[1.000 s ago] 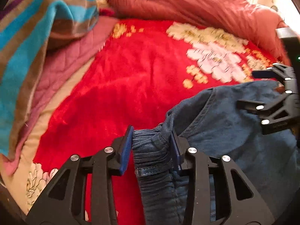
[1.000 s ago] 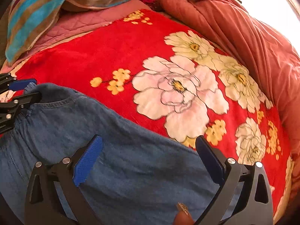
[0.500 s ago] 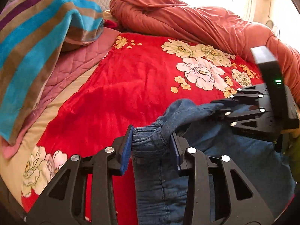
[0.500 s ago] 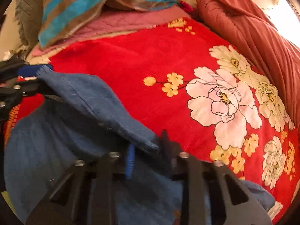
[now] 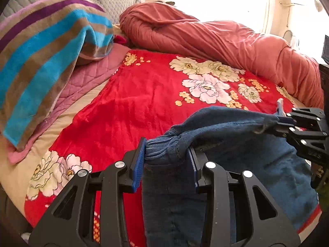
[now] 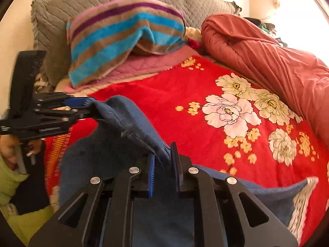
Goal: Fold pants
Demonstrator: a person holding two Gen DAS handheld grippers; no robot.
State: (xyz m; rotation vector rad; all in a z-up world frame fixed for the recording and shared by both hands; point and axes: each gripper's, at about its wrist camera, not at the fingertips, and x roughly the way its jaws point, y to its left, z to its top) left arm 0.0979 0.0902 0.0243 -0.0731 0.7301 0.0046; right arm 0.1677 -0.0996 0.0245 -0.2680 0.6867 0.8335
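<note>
Sunlit from a far window, the bed (image 5: 131, 111) wears a red floral blanket, with a striped towel (image 5: 47, 47) heaped at the far left and a rust quilt (image 5: 216, 35) rolled along the far right. Both tongs are clamped on the pants (image 5: 236, 129): the left tongs (image 5: 166, 156) pinch the gathered waistband at one end, the right tongs (image 6: 162, 162) bite a thinner fold of the upper edge at the other, so the denim hangs between them as a sagging band, its lower part draping down to the near edge of the bed. To do this lift well, I judge both grips should rise level and draw apart until the edge runs taut, then lower the cloth flat onto the blanket's bare middle before any fold is made. The right hold looks shallow, so a hard tug may slip it.
</note>
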